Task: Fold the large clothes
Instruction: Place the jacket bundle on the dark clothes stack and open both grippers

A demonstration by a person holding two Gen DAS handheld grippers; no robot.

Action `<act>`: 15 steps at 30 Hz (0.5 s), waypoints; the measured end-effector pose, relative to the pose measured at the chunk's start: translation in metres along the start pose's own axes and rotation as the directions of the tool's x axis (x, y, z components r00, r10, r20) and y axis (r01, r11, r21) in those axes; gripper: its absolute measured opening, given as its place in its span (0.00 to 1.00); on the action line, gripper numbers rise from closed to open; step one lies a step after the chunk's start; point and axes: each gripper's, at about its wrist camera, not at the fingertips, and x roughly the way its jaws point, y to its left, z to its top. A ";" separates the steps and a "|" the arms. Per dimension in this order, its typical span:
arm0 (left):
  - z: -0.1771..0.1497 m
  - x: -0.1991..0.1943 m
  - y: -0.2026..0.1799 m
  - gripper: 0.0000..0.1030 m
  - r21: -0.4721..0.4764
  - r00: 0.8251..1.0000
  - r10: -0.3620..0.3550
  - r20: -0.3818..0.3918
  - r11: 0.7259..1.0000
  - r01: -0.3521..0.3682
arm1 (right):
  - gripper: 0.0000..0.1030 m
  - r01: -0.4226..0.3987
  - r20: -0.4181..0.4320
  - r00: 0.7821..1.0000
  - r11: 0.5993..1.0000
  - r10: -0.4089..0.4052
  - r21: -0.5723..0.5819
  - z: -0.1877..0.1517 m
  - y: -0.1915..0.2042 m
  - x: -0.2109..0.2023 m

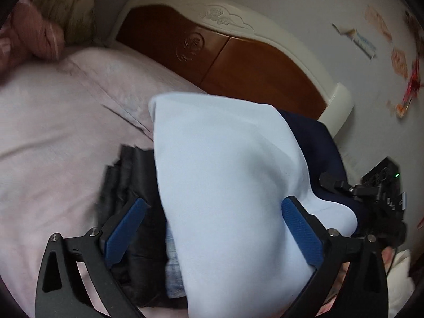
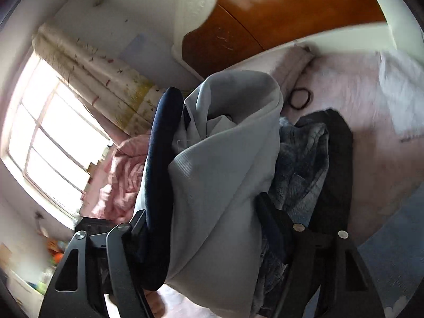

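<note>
Over the pink bed [image 1: 53,122], both grippers tilt downward. The left gripper [image 1: 212,228] stands wide around a light blue garment [image 1: 225,172], its left pad clear of it. Whether the right gripper [image 2: 212,225] pinches that cloth is unclear.

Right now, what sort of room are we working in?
Almost certainly a bedroom: a brown wooden headboard with a carved white frame, a pale pink bedsheet with folded clothes on it, and a curtained window beside the bed.
</note>
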 end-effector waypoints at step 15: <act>-0.029 -0.181 0.016 1.00 0.092 0.819 0.401 0.411 0.875 -0.475 | 0.86 0.234 0.268 0.955 0.881 -0.129 -0.412 -0.067 0.160 -0.073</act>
